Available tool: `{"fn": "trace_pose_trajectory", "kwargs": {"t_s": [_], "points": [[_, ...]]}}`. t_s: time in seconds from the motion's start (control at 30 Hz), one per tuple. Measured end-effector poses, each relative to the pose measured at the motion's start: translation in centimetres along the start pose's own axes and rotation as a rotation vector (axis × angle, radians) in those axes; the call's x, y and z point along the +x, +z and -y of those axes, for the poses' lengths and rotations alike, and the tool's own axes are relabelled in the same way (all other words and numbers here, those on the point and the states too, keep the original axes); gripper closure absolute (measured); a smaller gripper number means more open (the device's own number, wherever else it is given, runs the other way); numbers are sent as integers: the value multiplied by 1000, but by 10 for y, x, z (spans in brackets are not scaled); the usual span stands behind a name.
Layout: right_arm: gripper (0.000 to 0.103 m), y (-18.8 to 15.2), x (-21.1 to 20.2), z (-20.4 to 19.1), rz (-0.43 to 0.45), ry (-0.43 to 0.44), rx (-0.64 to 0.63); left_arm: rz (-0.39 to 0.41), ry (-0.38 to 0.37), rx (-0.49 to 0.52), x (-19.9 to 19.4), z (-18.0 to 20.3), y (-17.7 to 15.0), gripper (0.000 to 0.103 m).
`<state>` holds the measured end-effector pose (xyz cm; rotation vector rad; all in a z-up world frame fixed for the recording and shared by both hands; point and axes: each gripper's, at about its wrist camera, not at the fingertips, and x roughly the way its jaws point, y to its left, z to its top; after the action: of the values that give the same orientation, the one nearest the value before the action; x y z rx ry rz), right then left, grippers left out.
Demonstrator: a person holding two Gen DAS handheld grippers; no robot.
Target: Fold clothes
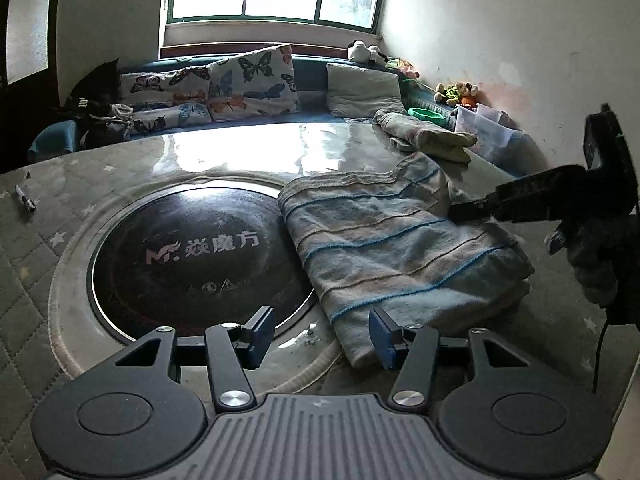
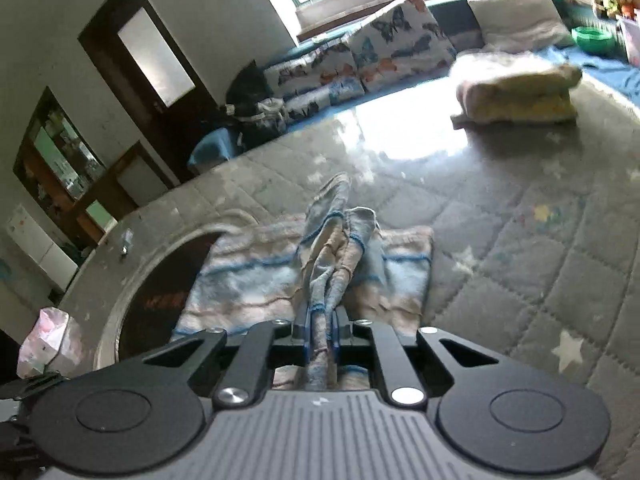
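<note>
A light blue and beige striped cloth point(image 1: 396, 248) lies folded on the quilted table, partly over a round black cooktop point(image 1: 192, 256). My left gripper point(image 1: 322, 334) is open and empty, just in front of the cloth's near edge. My right gripper point(image 2: 320, 330) is shut on a bunched edge of the striped cloth point(image 2: 340, 256) and lifts it above the rest. In the left wrist view the right gripper point(image 1: 472, 210) comes in from the right at the cloth's far right edge.
A second folded, cream and yellow cloth point(image 1: 428, 136) point(image 2: 516, 92) lies further back on the table. A small marker point(image 1: 25, 200) lies at the left. Butterfly cushions point(image 1: 224, 84), a sofa, toys and plastic boxes point(image 1: 488, 124) stand behind the table.
</note>
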<state>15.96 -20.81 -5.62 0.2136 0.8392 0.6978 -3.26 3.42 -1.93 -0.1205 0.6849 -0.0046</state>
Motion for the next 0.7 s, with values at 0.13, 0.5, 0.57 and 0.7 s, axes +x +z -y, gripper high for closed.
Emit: {"fn": "trace_pose_trajectory", "kwargs": {"t_s": [0.13,0.5,0.57,0.7], "points": [[87,1,-8,2,23,-33,-10,12,2,26,5,3,7,47],[82,-10,-39,-16,87,-38,-110,22,-58,122,24,26,15,47],[82,-20,-35,-23,52,-36,-156,12,-72,148,30,34,12,47],[84,-35,-25,-13,9,-73,-136,-20,-82,190,41,42,4,47]]}}
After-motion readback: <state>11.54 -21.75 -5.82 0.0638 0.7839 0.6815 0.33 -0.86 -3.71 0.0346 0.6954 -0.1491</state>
